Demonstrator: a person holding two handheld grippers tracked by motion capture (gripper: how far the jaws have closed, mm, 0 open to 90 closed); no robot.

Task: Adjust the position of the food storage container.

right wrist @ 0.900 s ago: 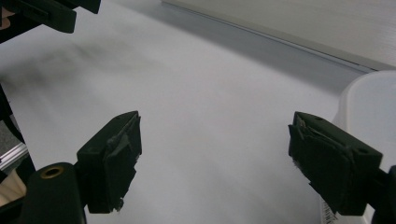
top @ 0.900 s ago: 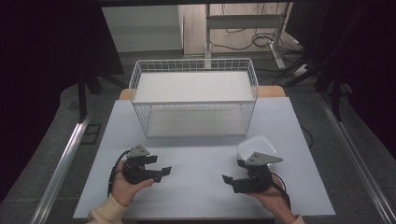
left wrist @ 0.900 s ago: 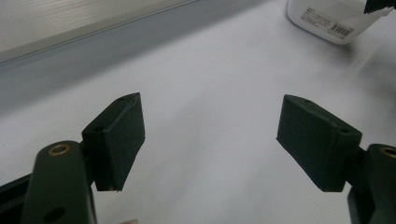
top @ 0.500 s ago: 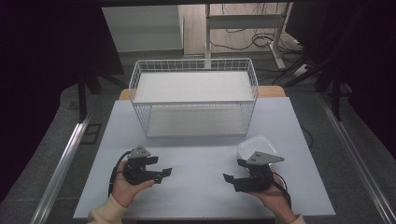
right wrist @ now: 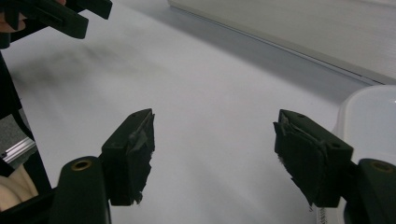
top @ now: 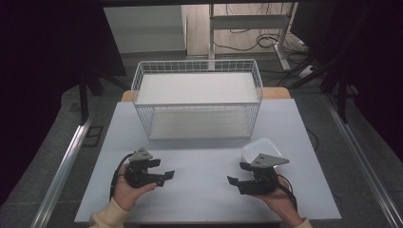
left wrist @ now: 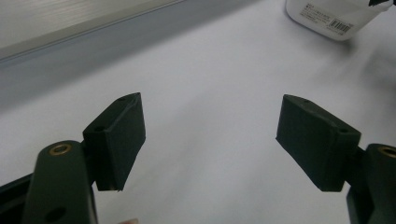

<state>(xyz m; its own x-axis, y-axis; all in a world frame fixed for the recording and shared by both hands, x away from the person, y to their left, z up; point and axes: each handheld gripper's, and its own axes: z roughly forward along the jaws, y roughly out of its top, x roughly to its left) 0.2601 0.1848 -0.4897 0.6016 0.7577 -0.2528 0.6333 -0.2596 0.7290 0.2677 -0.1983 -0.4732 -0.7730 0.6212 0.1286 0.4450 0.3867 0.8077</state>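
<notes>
My left gripper (top: 162,169) rests low over the white table (top: 199,190) at the front left, pointing right, jaws wide open and empty. My right gripper (top: 236,173) is at the front right, pointing left, also open and empty. A white plastic container (top: 254,148) sits on the table just behind the right gripper, partly covered by its grey plate. In the left gripper view the open gripper (left wrist: 210,121) frames bare table, with the container (left wrist: 327,14) far off at top right. In the right gripper view the container (right wrist: 369,121) lies just beside the right jaw of the open gripper (right wrist: 215,135).
A white wire basket (top: 197,107) stands across the back middle of the table, with a white liner in its bottom. The left gripper (right wrist: 60,16) shows far off in the right gripper view. Dark floor and metal rails (top: 62,166) flank the table.
</notes>
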